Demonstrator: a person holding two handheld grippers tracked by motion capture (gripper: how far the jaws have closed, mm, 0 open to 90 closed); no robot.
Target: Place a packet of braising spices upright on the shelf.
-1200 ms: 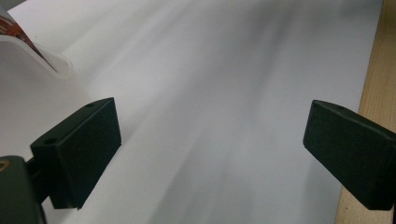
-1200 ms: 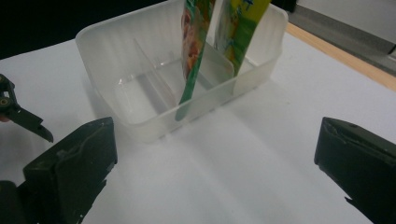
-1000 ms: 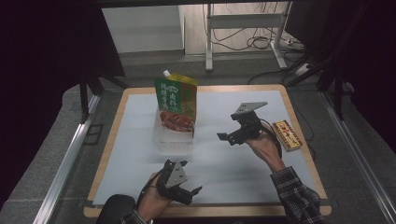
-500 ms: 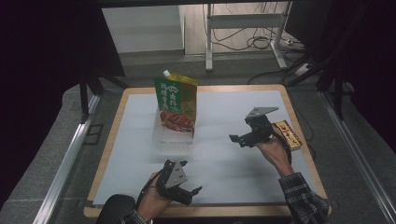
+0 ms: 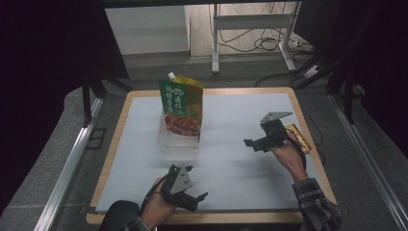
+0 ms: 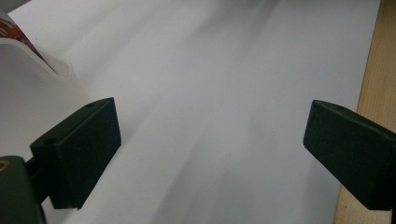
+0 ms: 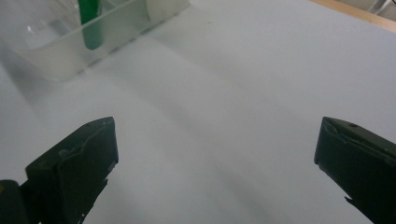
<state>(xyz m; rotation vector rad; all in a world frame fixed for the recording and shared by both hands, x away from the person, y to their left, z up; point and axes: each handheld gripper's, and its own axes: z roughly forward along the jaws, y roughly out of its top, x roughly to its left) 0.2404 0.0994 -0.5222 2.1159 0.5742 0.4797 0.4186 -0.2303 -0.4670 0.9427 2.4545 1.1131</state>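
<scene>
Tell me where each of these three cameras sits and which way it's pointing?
High view: above the person's side, looking forward and down on the table; both forearms, left gripper and right gripper show.
Left gripper view: rides the left gripper, looking between its open jaws across the white sheet.
Right gripper view: rides the right gripper, looking over the sheet toward the clear tray.
Shared: the tray and the green pouch standing in it appear in the high and right gripper views.
</scene>
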